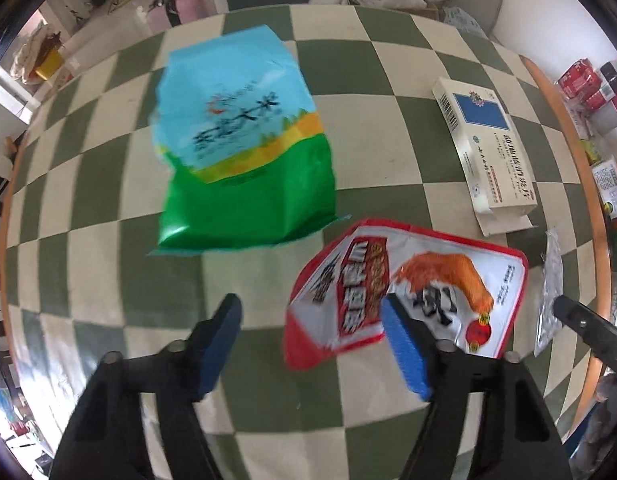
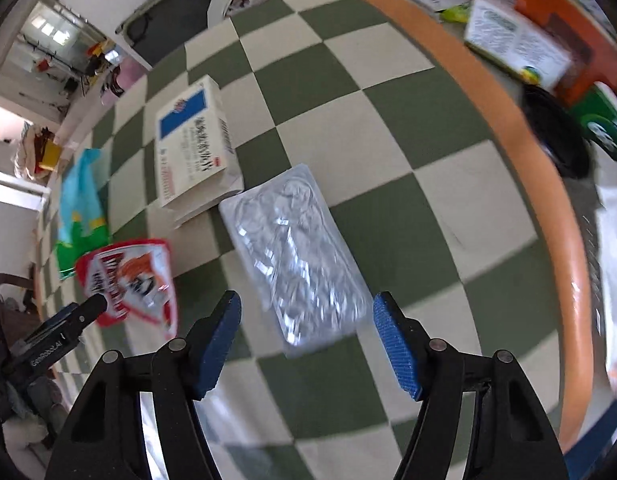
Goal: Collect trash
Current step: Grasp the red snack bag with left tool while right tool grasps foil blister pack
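Beside table rim, blister pack.

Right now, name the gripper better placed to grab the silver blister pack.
Right. The right gripper points down with the silver blister pack lined up between its open jaws. The left gripper sits over the red snack pouch instead.

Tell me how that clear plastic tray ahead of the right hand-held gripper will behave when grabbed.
The clear plastic tray looks thin and empty, so it is probably very light and may buckle under the pads. Its glossy surface suggests it could slip. It lies flat on the checked cloth, so a pinch at an edge is likely needed.
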The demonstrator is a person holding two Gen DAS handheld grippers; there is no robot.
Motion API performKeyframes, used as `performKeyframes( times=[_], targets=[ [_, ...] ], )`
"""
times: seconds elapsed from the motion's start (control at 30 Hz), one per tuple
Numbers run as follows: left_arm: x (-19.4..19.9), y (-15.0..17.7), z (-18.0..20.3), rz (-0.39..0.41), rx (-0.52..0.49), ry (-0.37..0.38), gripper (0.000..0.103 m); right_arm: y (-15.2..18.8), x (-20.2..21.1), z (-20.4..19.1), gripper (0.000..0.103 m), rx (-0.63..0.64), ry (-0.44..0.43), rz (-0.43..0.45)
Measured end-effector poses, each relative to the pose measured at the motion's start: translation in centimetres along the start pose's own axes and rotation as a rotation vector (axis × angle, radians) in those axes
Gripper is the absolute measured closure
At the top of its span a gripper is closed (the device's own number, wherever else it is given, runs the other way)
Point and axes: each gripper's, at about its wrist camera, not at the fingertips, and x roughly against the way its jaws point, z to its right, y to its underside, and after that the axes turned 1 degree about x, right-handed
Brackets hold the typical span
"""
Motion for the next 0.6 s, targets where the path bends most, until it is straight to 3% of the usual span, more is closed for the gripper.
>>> performKeyframes(
  times=[0.07, 0.1, 0.17, 0.2, 0.23, 0.27, 0.37, 0.43, 0.57, 0.6],
  targets=[
    [0.0, -0.2, 0.2, 0.003, 0.01, 0.02, 0.049, -0.5, -1.5, -0.4, 0.032, 0.02, 0.015, -0.005],
    [0.1, -0.3, 0.4, 0.007, 0.006, 0.03, 0.06, -0.7, -2.1, -0.6, 0.028, 0.029, 0.026, -0.01],
    [0.5, -0.5, 0.9, 0.018, -0.014, 0.033, 0.067, -1.0, -2.5, -1.7, 0.026, 0.075, 0.051, 0.019],
    [0.7, -0.6, 1.3, 0.022, -0.026, 0.022, 0.075, -1.1, -2.8, -2.3, 0.027, 0.1, 0.076, 0.015],
    [0.9, -0.6, 1.6, 0.029, -0.035, 0.013, 0.092, -1.2, -3.1, -3.0, 0.027, 0.123, 0.101, 0.02],
    [1.2, -0.7, 1.8, 0.033, -0.038, 0.008, 0.102, -1.1, -3.2, -3.4, 0.03, 0.138, 0.119, 0.023],
    [2.1, -0.5, 2.0, 0.039, -0.034, 0.013, 0.103, -1.0, -3.6, -4.5, 0.037, 0.184, 0.172, 0.044],
    [2.9, -0.3, 2.2, 0.054, -0.031, 0.016, 0.103, -1.0, -3.7, -4.9, 0.043, 0.199, 0.17, 0.057],
    [5.5, 0.4, 1.9, 0.097, -0.024, 0.022, 0.103, -0.8, -3.5, -4.8, 0.046, 0.196, 0.161, 0.061],
    [6.2, 0.6, 2.0, 0.107, -0.025, 0.024, 0.103, -0.7, -3.2, -4.6, 0.056, 0.185, 0.147, 0.068]
  ],
)
